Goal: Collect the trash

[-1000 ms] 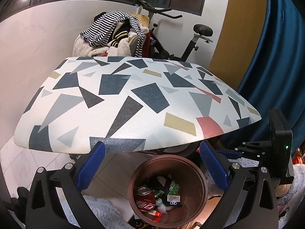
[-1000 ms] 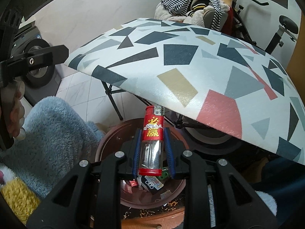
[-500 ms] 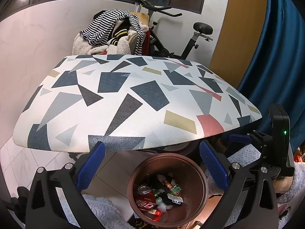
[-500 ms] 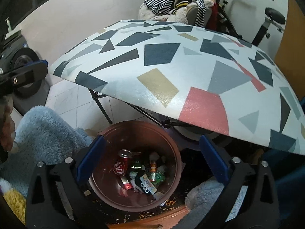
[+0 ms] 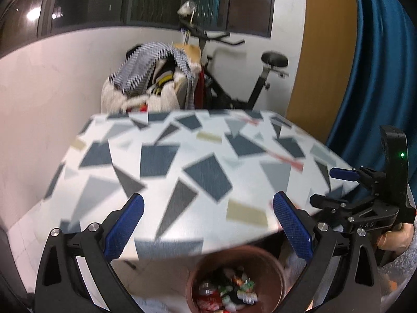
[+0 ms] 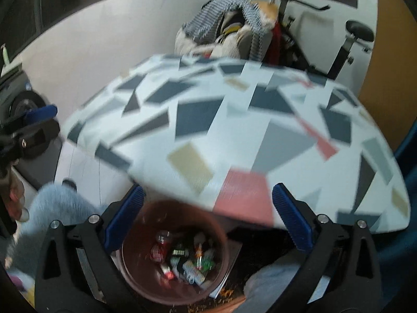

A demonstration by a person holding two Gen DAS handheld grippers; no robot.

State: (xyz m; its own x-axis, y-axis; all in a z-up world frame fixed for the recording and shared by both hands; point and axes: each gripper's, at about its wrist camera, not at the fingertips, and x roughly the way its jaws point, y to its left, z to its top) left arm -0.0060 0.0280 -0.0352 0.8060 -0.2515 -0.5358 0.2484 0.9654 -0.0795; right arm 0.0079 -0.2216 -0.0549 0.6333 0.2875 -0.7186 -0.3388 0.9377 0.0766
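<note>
A round brown trash bin (image 5: 273,268) stands on the floor under the table's near edge, holding cans and wrappers (image 5: 229,292). It also shows in the right wrist view (image 6: 135,266) with its trash (image 6: 182,260). My left gripper (image 5: 207,224) is open and empty, above the bin and in front of the table edge. My right gripper (image 6: 207,221) is open and empty, above the bin. The right gripper shows at the right of the left wrist view (image 5: 365,195). Both views are blurred by motion.
A table with a geometric-patterned top (image 5: 182,161) fills the middle. Behind it are an exercise bike (image 5: 234,78) and a pile of clothes (image 5: 151,78). A blue curtain (image 5: 378,65) hangs at the right. A fluffy blue rug (image 6: 52,208) lies left of the bin.
My right gripper opened and the red lighter it held dropped out of it. Both grippers have since risen and tilted up, so the bin sits lower in both views.
</note>
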